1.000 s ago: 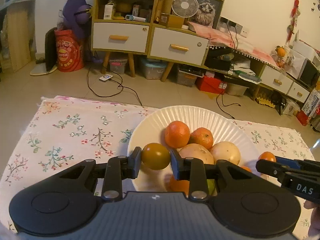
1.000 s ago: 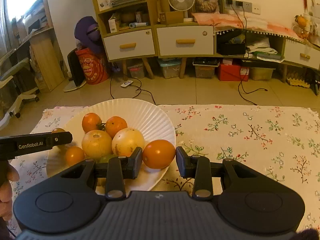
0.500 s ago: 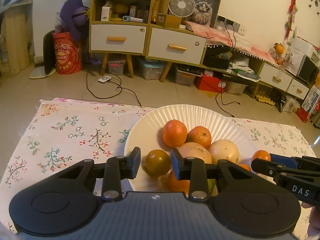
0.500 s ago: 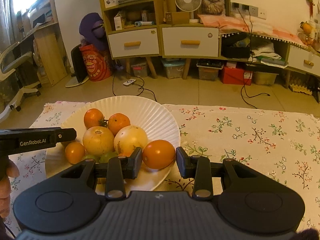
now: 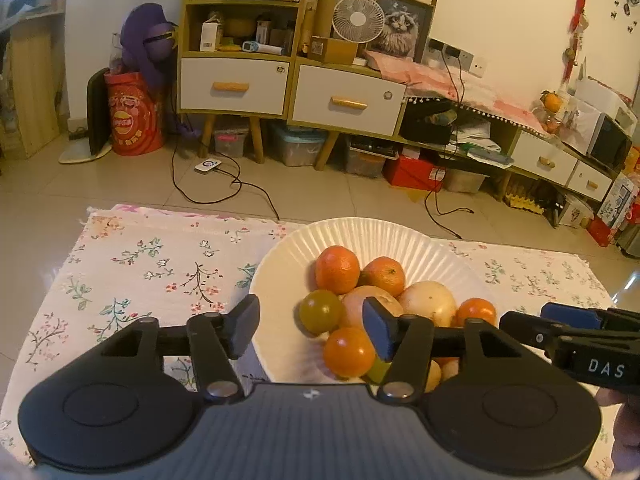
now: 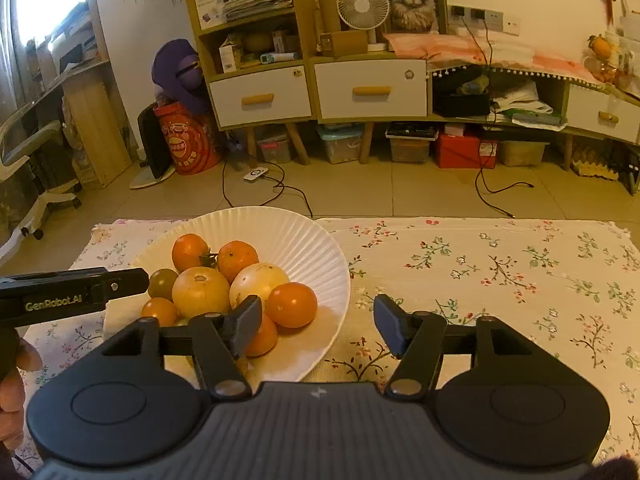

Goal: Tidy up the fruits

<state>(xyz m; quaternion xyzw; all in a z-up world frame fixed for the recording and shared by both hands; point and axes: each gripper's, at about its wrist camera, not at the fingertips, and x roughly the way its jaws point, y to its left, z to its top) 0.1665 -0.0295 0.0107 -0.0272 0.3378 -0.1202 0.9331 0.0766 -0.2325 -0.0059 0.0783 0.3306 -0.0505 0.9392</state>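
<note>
Now released | left gripper [image 5: 310,326] jaws wide | right gripper [image 6: 318,326] jaws wide

"DAS" on right tool [image 5: 520,326]; seemingly "GenRobot.AI" on left tool [image 6: 132,280]

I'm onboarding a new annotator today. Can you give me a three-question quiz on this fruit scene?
1. True or false: the left gripper is clamped on the greenish-brown fruit.
2. What do the fruits rest on: A a white ridged plate, B a wicker basket, C the bare cloth?
3. What pattern does the tablecloth carry?

Key: 1 false, both it and the right gripper are open and empty. 2 A. 3 floral.
</note>
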